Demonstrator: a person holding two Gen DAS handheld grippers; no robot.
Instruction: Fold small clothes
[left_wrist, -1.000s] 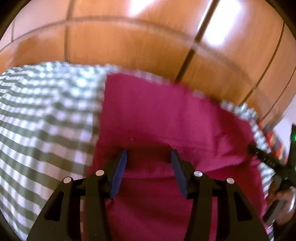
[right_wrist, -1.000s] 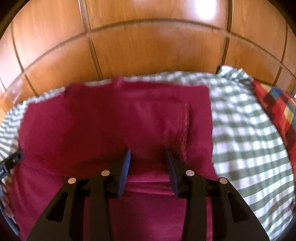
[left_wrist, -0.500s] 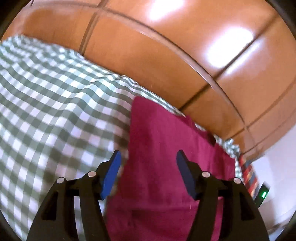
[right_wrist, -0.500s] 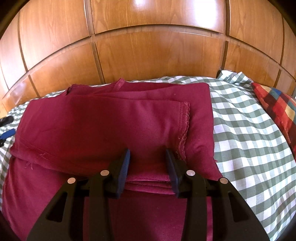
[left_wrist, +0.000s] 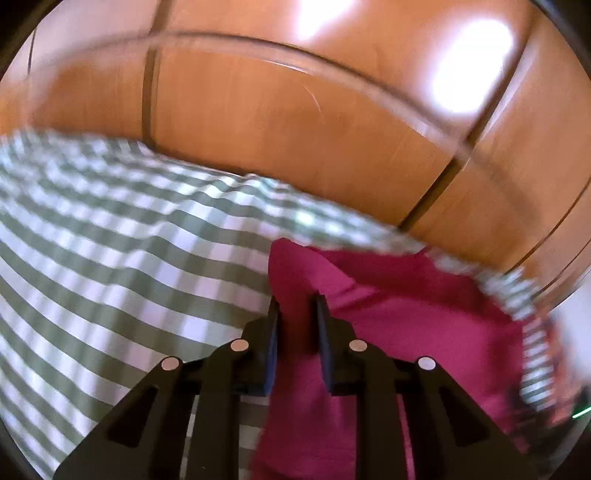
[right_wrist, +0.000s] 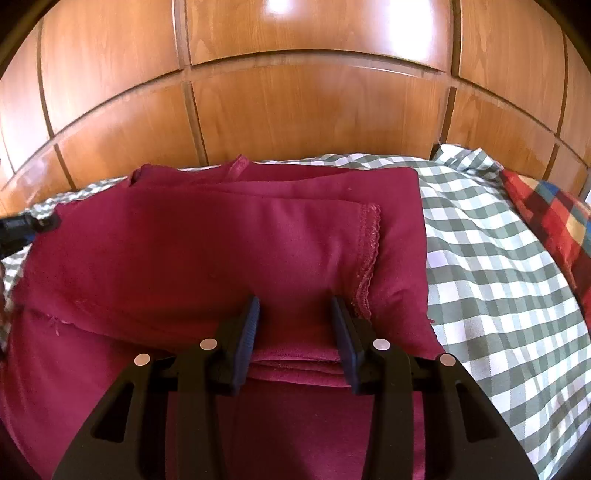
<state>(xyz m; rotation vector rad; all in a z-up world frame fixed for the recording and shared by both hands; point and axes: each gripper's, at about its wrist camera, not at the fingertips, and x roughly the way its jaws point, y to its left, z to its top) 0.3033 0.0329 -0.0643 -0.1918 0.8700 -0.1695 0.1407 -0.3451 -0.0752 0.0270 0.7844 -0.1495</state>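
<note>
Maroon garment (right_wrist: 229, 258) on checked bedspread (right_wrist: 491, 266), partly folded, layers stacked. Right gripper (right_wrist: 293, 317) part-open astride folded edge, no squeeze evident. Left gripper (left_wrist: 295, 314) closing on left corner. Likely further fold left.

Right wrist view: garment (right_wrist: 207, 258) lies folded on the bed (right_wrist: 487, 280), filling centre and lower left of frame. Bedding runs right of it. Pillow (right_wrist: 550, 221) at right edge. Wood panelling (right_wrist: 303, 110) behind, across the top. Right tongs (right_wrist: 295, 314) bottom centre, straddling garment's near folded edge. Left tongs (right_wrist: 22, 225) at left edge, at garment's far-left corner. Left wrist view: bedding left, garment (left_wrist: 406, 314) right.
</note>
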